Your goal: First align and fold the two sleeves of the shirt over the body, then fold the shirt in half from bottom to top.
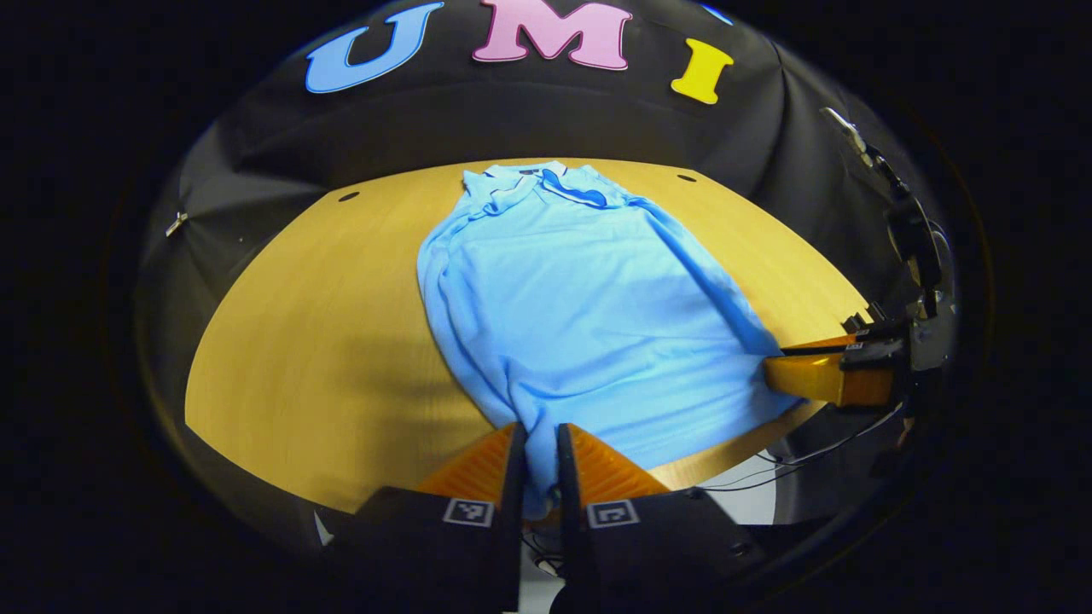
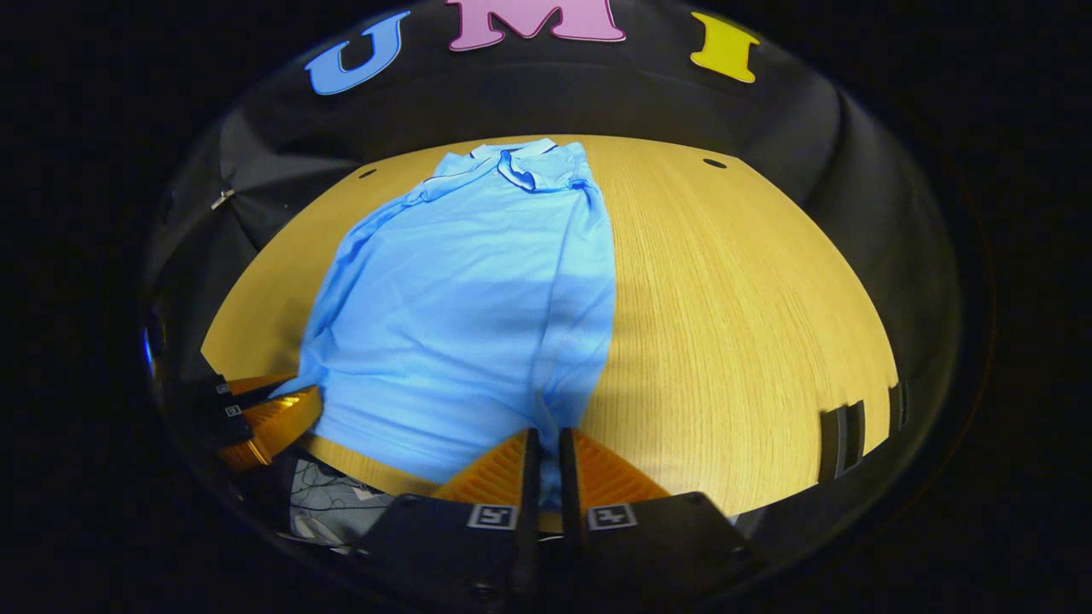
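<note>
Grippers, left (image 1: 539, 443) and right (image 2: 546, 448), each clench the shirt (image 1: 563, 315) hem, pinched fabric hidden between fingers.

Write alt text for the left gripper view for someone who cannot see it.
The left gripper is shut on the near hem corner of a light blue shirt lying on a wooden table, collar at the far end and sleeves folded in over the body. At the right, the right gripper holds the hem's other corner.
</note>
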The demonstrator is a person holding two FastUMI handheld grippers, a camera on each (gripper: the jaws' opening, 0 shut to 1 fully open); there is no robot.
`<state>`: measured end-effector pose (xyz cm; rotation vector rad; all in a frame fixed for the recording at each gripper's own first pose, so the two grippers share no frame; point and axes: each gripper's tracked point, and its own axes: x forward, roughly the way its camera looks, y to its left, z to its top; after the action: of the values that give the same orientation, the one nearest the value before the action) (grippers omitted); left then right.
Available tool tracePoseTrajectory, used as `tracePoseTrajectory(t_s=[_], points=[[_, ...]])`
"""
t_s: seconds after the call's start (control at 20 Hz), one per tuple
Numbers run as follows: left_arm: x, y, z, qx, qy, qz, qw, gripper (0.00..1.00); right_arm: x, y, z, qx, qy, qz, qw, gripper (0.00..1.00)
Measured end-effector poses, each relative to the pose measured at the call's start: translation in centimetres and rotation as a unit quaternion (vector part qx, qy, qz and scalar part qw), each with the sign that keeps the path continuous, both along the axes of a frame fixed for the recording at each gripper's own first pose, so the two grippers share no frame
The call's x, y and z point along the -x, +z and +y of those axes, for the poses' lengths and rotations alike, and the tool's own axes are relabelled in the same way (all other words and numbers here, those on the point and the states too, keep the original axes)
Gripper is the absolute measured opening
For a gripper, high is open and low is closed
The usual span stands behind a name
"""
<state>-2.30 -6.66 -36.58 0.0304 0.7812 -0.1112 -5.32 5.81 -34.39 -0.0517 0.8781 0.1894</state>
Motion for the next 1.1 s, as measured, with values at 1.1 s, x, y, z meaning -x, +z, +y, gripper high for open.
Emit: tracePoseTrajectory(t_s=[1.1], points=[[-12.4, 16.5, 1.7, 0.076, 0.065, -0.056, 0.993, 0.06, -14.2, 13.9, 4.0, -0.071, 0.107, -0.036, 0.991, 0.05]])
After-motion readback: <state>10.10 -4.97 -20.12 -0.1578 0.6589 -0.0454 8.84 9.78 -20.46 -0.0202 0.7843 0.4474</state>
